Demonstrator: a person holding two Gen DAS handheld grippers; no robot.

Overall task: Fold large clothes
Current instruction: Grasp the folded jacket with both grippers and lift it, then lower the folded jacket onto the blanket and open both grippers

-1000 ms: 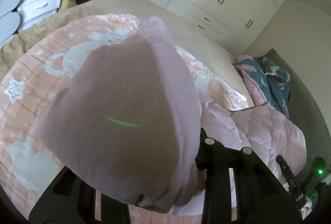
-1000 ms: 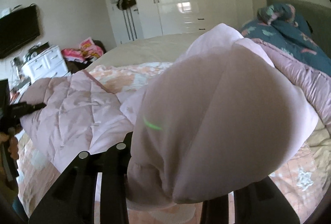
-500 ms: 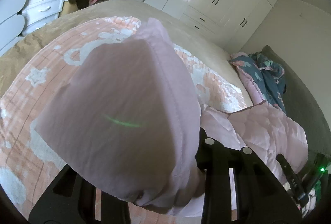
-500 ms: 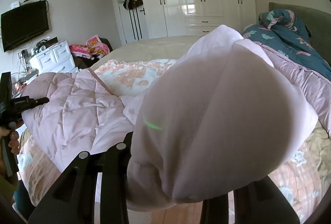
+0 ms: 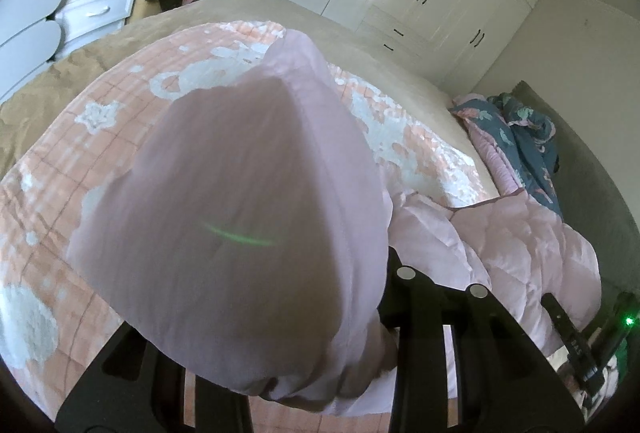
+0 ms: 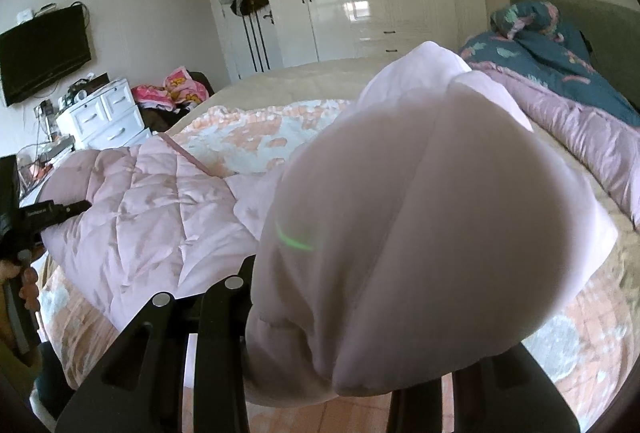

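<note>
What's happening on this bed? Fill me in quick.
A person is folding a big pale pink quilted jacket on the bed. Each hand holds a gripper, and both have their jaws clamped on a bunched part of the jacket: the left gripper and the right gripper each lift a padded lump of it up off the peach patterned blanket. The rest of the jacket lies spread between them, not yet folded over.

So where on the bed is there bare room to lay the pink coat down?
Free: the peach blanket between the beige bedspread and the pink quilted coat. Crowded: the headboard end, under the teal floral duvet.
</note>
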